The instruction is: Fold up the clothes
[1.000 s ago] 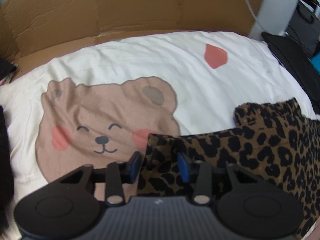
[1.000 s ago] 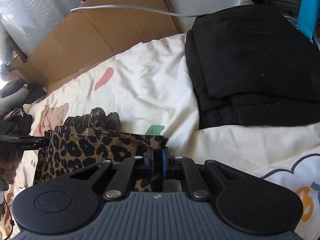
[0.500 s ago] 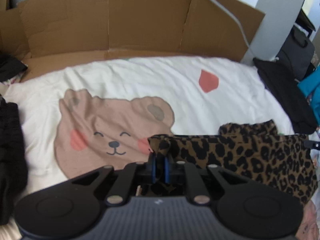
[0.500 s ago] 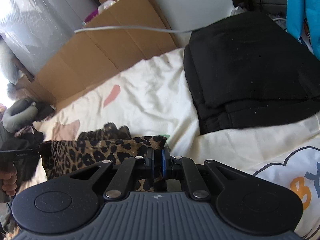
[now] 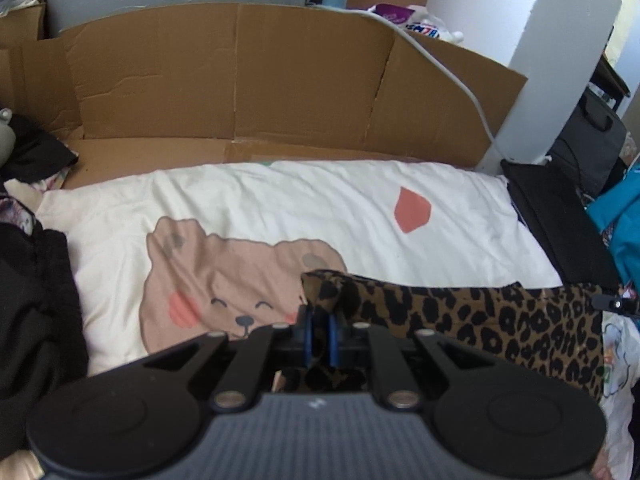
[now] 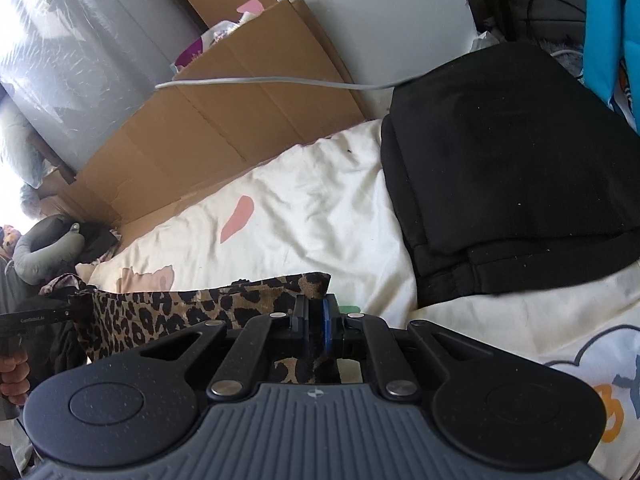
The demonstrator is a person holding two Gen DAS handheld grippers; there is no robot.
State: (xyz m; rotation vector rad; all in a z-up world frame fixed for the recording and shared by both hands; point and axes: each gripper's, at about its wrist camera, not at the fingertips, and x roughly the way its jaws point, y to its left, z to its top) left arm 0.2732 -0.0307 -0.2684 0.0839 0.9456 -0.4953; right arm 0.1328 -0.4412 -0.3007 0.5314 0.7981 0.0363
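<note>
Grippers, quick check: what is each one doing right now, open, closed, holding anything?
Left gripper: shut on one corner of the leopard-print garment.
Right gripper: shut on the opposite corner of the same garment, which hangs stretched between the two.

- The left gripper (image 5: 318,330) is matte black, its two fingers faced with blue pads (image 5: 307,334).
- Two angled black link bars run back from each finger, each ending in a round silver pin.
- A broad round black disc sits on either side of a ribbed grey housing with a small white mark at its centre.
- The right gripper (image 6: 318,326) is built the same: blue pads (image 6: 329,330), silver pins, speckled black discs, ribbed grey body.
- From the right wrist, a slim black bar of the left gripper bears small white lettering, too small to read.
- A hand (image 6: 14,376) shows at the frame's edge.
</note>
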